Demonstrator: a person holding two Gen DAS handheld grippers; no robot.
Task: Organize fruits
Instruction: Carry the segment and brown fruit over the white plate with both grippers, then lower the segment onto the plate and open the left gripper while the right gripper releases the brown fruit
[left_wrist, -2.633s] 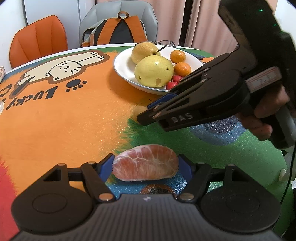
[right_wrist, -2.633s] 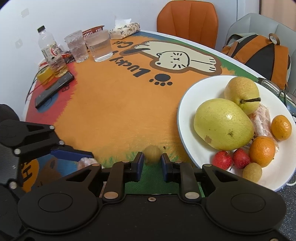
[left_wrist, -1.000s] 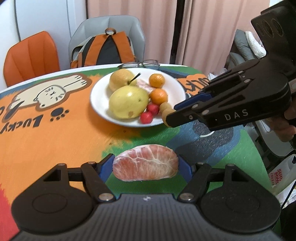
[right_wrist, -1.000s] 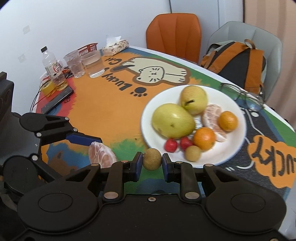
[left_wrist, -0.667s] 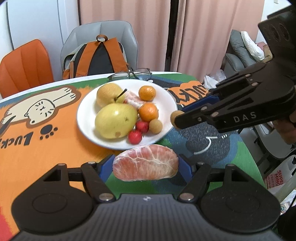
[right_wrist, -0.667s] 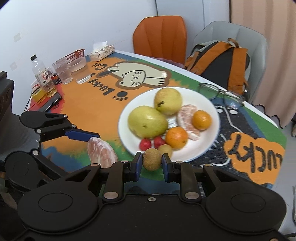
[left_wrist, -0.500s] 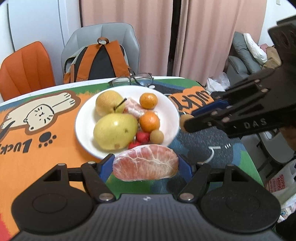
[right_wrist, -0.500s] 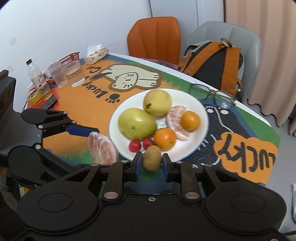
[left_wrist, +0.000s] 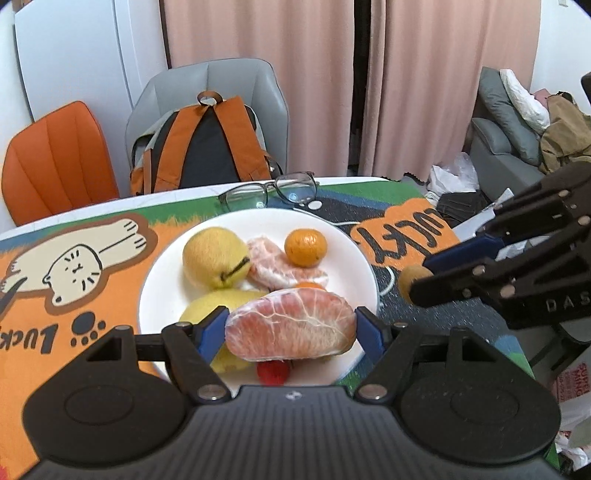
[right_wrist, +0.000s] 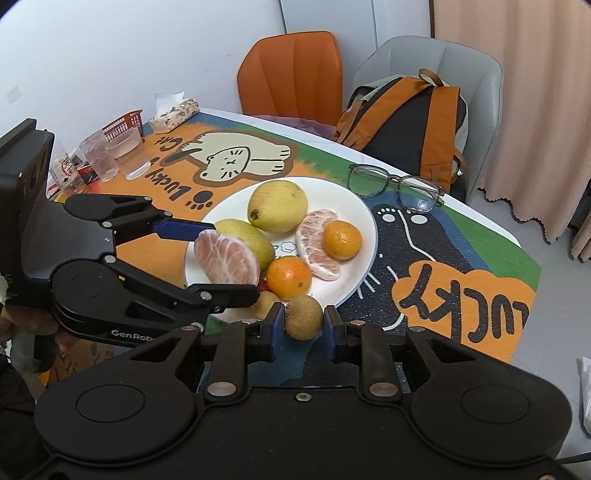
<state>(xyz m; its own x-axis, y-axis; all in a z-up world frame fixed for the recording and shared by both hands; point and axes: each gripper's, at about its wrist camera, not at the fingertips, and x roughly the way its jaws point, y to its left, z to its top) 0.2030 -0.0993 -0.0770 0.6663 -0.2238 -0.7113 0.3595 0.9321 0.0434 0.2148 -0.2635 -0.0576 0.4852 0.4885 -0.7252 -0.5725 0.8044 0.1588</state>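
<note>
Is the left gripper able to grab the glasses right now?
Probably not. The left gripper is already shut on a peeled citrus piece, and the white plate of fruit lies between it and the glasses.

The left gripper (left_wrist: 291, 328) clamps a peeled citrus wedge (left_wrist: 291, 329) over the white plate (left_wrist: 351, 258). At three o'clock, the right gripper (left_wrist: 419, 282) pinches a small brown fruit (left_wrist: 410, 278).

1. Plate (right_wrist: 364, 221): white, smooth, glossy, ceramic-looking.
2. Table cover (right_wrist: 461, 258): printed, with a fine grainy, slightly sparkling surface.
3. Left gripper (left_wrist: 291, 330) and right gripper (right_wrist: 304, 323): matt black plastic, blue pads, small bare metal pins.
4. Peeled citrus segment (left_wrist: 291, 328): moist-looking, veined white membrane.
5. Small brown fruit (right_wrist: 303, 317): dull, rough skin.
6. Pears (right_wrist: 277, 206): smooth, faintly shiny.
7. Backpack (right_wrist: 406, 122): woven cloth.
8. Drinking glasses (right_wrist: 129, 153): clear, ribbed.
</note>
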